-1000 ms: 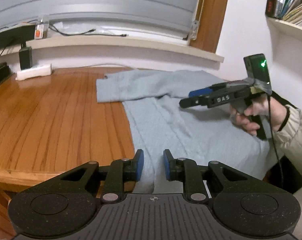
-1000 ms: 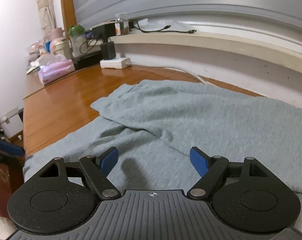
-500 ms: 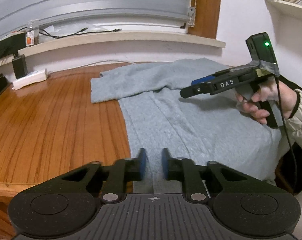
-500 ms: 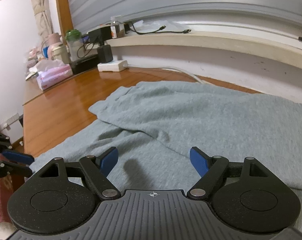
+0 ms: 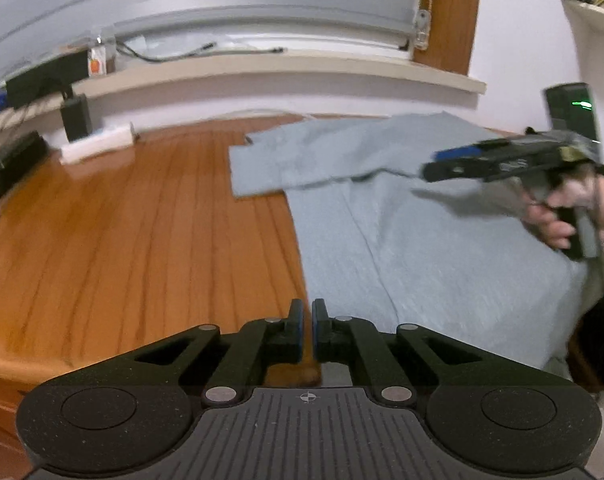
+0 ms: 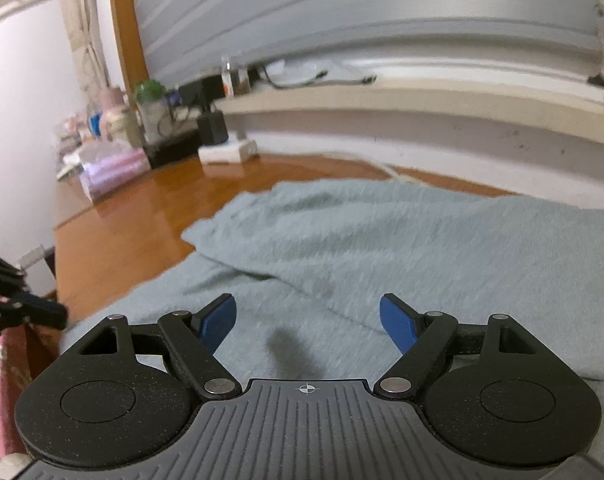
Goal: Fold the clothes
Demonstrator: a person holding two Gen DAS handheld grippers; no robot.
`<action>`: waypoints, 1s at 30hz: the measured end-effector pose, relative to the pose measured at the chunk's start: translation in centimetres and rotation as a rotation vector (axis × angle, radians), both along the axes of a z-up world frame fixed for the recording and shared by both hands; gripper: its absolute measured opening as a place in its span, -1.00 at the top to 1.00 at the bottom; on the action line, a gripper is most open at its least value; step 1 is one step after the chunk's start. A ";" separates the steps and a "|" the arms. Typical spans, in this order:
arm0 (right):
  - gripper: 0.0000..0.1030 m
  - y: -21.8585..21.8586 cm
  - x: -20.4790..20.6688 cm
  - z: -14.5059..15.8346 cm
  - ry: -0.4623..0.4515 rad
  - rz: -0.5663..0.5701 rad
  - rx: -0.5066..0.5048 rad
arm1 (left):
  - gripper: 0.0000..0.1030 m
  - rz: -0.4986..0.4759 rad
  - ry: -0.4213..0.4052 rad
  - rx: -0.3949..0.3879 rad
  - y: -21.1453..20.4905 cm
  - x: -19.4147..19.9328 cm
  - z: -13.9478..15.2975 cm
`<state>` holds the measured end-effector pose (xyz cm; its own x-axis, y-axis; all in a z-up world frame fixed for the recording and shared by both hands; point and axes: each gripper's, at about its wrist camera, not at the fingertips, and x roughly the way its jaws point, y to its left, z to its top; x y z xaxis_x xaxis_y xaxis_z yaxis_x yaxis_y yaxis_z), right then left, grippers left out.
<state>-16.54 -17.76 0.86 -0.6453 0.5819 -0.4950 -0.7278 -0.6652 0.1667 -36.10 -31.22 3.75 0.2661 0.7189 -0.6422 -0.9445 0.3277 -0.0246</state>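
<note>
A light grey garment (image 5: 422,240) lies spread on the wooden table (image 5: 142,240), with one sleeve folded across its far end (image 6: 342,232). My left gripper (image 5: 307,320) hovers at the garment's left edge near the table's front edge. Its jaws stand a narrow gap apart and are opening, and I see no cloth pinched between the pads. My right gripper (image 6: 308,320) is open wide just above the garment's middle with nothing between its fingers. It also shows from the side in the left wrist view (image 5: 430,166), held by a person's hand (image 5: 562,216).
A white power strip (image 5: 98,144) and black adapter (image 5: 76,116) sit at the table's far side under the window ledge (image 5: 262,68). Pink tissue packs (image 6: 114,172), bottles and a jar (image 6: 150,112) crowd the far left corner. A shelf (image 5: 594,12) hangs at right.
The left gripper's jaws have drawn much closer together, and the gripper has shifted to sit over the garment's left edge. The right gripper stays wide open in about the same place.
</note>
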 end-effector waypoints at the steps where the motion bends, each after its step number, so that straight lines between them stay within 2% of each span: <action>1: -0.51 -0.3 0.9 0.3 0.004 -0.009 0.012 | 0.65 0.003 -0.001 0.016 0.3 0.1 0.3; 2: -0.51 -0.6 2.3 0.7 0.001 -0.024 0.029 | 0.50 0.005 -0.007 0.032 0.8 0.3 0.6; 6: -0.51 -2.0 11.1 1.8 -0.046 -0.174 0.071 | 0.51 -0.048 -0.027 0.071 3.1 2.4 1.5; 12: -0.50 -4.2 27.6 2.0 -0.156 -0.537 0.056 | 0.51 -0.115 0.017 0.025 7.1 5.6 0.2; 14: -0.50 -4.9 32.3 1.8 -0.157 -0.660 0.029 | 0.51 -0.108 0.019 0.011 7.9 5.6 -0.3; 16: -0.50 -5.3 35.7 1.3 -0.147 -0.735 -0.010 | 0.49 -0.100 0.021 -0.003 8.7 5.6 -0.7; 19: -0.50 -5.2 37.5 0.0 -0.167 -0.782 -0.049 | 0.47 -0.094 0.035 -0.011 9.6 5.7 -1.2; 22: -0.44 -4.8 37.0 -1.2 -0.194 -0.759 -0.053 | 0.47 -0.100 0.053 -0.003 10.0 5.7 -1.3; 24: -0.13 -4.6 36.7 -1.5 -0.165 -0.738 -0.039 | 0.47 -0.103 0.059 -0.002 10.3 5.7 -1.3; 25: -0.05 -4.5 36.6 -1.6 -0.156 -0.728 -0.036 | 0.47 -0.104 0.064 0.001 10.5 5.7 -1.4; 27: 0.35 -4.1 36.2 -1.4 -0.166 -0.722 -0.028 | 0.48 -0.106 0.079 0.008 10.8 5.8 -1.5; 29: 0.67 -3.4 35.6 -1.2 -0.200 -0.730 -0.021 | 0.48 -0.104 0.097 0.014 11.1 6.1 -1.5; 30: 0.69 -3.0 35.3 -1.2 -0.226 -0.732 -0.012 | 0.48 -0.100 0.102 0.015 11.5 6.2 -1.5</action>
